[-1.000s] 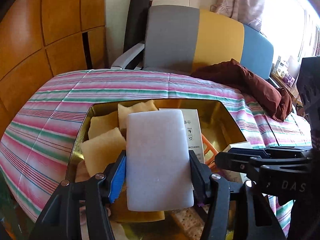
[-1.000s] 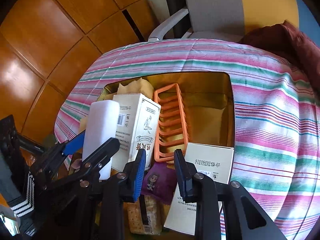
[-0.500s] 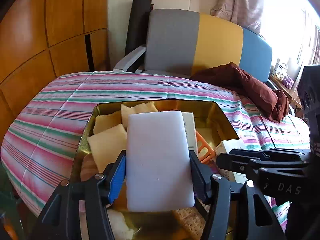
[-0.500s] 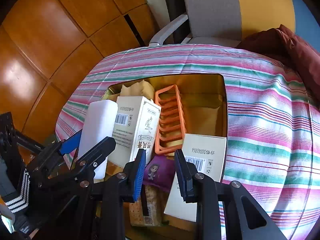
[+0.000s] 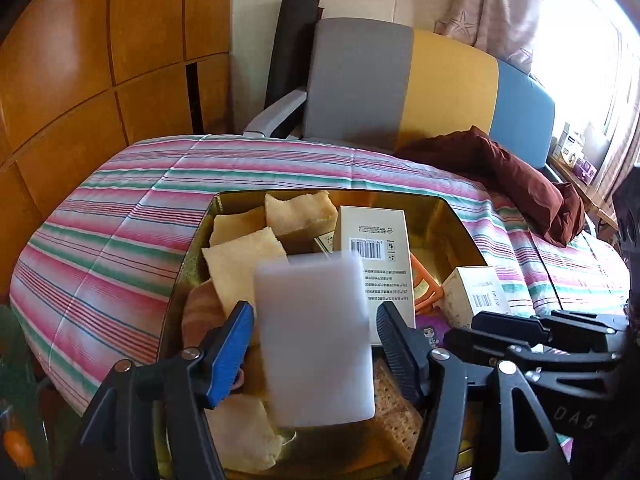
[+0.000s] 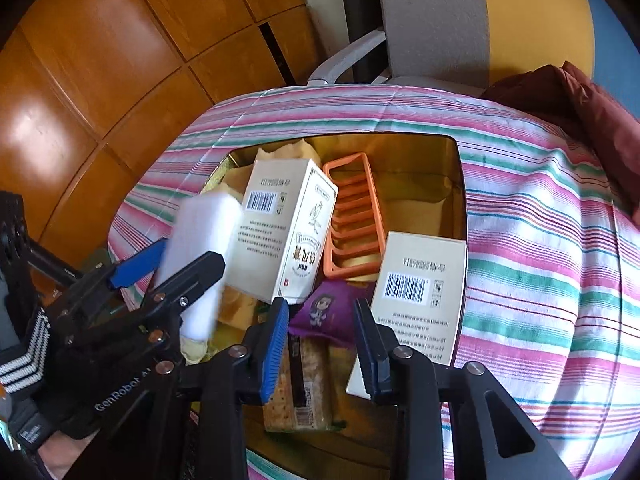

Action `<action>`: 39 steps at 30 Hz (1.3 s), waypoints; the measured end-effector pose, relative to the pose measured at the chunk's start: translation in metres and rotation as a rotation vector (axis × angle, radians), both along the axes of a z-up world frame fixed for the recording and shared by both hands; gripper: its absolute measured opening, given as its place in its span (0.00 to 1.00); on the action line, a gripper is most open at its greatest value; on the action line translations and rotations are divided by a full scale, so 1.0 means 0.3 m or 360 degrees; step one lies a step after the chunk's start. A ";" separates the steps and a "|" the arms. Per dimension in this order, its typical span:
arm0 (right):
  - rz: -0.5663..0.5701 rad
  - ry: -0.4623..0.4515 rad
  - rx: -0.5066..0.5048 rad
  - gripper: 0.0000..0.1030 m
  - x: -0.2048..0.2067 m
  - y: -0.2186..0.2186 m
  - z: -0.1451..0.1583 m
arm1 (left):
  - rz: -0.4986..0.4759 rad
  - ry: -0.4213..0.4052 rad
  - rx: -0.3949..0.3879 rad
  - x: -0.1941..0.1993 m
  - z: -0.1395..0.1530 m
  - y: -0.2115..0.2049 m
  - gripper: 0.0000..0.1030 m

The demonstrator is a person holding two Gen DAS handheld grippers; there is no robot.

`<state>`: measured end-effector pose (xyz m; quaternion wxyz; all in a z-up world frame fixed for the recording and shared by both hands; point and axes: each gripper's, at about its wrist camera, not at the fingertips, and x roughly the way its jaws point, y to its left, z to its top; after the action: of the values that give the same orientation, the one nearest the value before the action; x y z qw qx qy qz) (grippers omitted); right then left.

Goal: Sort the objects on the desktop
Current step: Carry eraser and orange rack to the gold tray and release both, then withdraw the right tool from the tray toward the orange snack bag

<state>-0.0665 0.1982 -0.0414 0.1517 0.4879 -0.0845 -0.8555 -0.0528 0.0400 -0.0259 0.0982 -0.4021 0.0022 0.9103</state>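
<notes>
Both jaws of the left gripper [image 5: 316, 326] have just been opening and stand wide; the white sponge block [image 5: 316, 336] is between them, blurred, and the pads no longer press on it. Beside it, the right gripper [image 6: 322, 334] has parted only a little – nothing is held, just a purple packet [image 6: 324, 312] below. Further on, the gold tray [image 6: 424, 160] holds two cream boxes [image 6: 280, 232], an orange rack [image 6: 354, 220] and yellow sponges [image 5: 244, 268] – all on the striped cloth [image 5: 120, 220].

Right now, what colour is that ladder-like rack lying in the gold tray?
Orange. The rack shows best in the right wrist view.
</notes>
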 end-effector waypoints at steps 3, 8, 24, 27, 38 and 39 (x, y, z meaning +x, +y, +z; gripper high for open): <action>0.0010 0.0029 0.0043 0.35 0.016 -0.014 -0.003 | 0.0023 0.0008 0.0001 0.011 0.008 -0.010 0.70; 0.0013 0.0091 0.0126 0.37 0.049 -0.041 -0.007 | 0.0063 0.0021 -0.0008 0.025 0.026 -0.028 0.80; -0.0123 0.0389 0.0371 0.67 0.184 -0.083 0.042 | 0.0162 0.0075 -0.0031 0.117 0.082 -0.063 0.80; -0.0137 0.0466 0.0463 0.70 0.203 -0.095 0.065 | 0.0156 0.0101 -0.0054 0.135 0.098 -0.057 0.80; -0.0391 0.0315 0.0322 0.71 0.207 0.176 0.158 | -0.0038 0.0186 -0.0012 0.163 0.139 0.027 0.80; -0.0439 0.0294 0.0292 0.71 0.211 0.231 0.168 | -0.0054 0.0187 -0.0003 0.160 0.140 0.038 0.80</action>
<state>-0.0033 0.2676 0.0090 -0.0050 0.4028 -0.0579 -0.9135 -0.0048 0.0512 0.0161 0.1129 -0.3480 0.0156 0.9305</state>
